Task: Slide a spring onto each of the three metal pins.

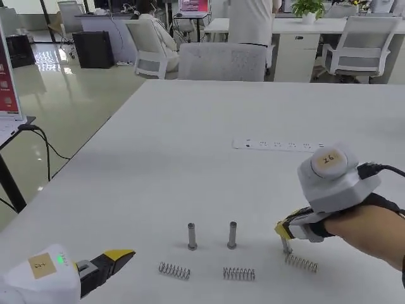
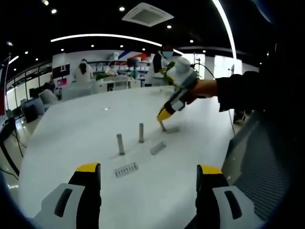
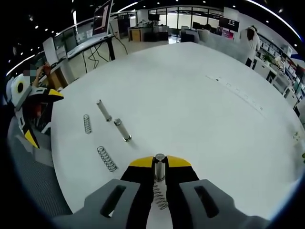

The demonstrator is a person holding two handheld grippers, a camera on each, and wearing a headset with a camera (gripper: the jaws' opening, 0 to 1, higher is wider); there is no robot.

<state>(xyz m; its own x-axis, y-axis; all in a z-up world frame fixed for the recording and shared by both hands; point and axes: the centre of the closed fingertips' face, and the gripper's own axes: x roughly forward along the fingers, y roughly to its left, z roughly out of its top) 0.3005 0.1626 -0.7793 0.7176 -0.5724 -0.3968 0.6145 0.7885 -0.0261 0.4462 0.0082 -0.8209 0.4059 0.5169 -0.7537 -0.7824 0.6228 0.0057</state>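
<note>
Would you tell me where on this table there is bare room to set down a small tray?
The wide stretch of table between the power strip and the two standing pins is bare, as is the left side beyond the left gripper. The near edge is crowded: pins, three springs, and the right gripper shut on the third pin.

Right gripper (image 1: 286,232) sits at the right side of the head view, tips angled down and to the left. In its own view the jaws are pinched tight on an upright pin (image 3: 159,164). The hand (image 1: 364,228) behind it wraps the grip, forearm coming in from the right edge. Left gripper (image 1: 119,257) is down in the bottom-left corner, pointing right. In the left gripper view its jaws stand wide apart.
</note>
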